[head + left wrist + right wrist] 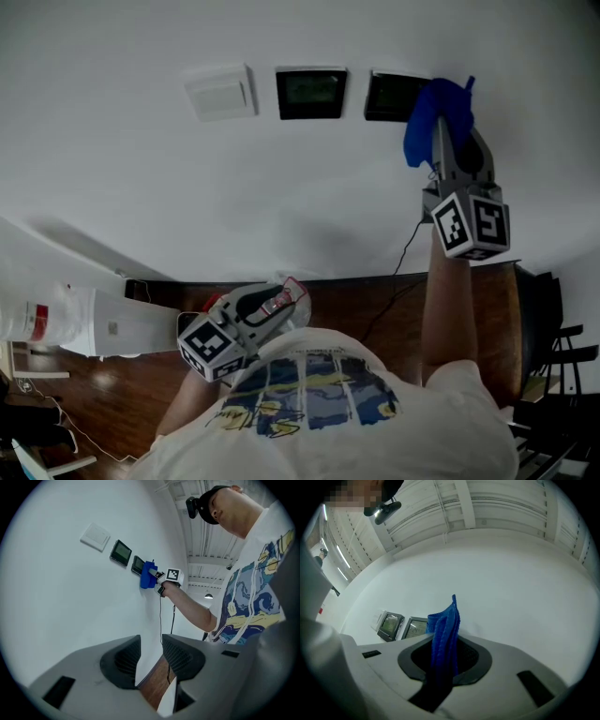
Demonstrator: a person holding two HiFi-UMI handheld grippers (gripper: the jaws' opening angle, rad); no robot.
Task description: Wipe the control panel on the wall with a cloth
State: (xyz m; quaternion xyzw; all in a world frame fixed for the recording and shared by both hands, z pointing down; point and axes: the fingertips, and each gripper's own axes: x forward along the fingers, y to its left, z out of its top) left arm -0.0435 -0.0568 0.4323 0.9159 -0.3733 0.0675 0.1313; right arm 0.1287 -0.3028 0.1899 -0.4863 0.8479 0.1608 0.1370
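Two dark control panels [311, 92] [386, 96] hang on the white wall beside a white switch plate [220, 92]. My right gripper [451, 133] is raised to the wall, shut on a blue cloth [433, 114]. The cloth covers the right edge of the right-hand panel. In the right gripper view the cloth [444, 632] stands up between the jaws, with both panels [390, 625] [415, 627] to its left. My left gripper [281, 305] is held low near the person's chest, away from the wall. Its jaws [150, 660] stand a little apart with nothing between them.
A black cable [403, 248] runs down the wall below the right gripper to the wooden floor [375, 305]. A white appliance [108, 323] stands at the lower left by the wall. Dark chairs [562, 356] are at the far right.
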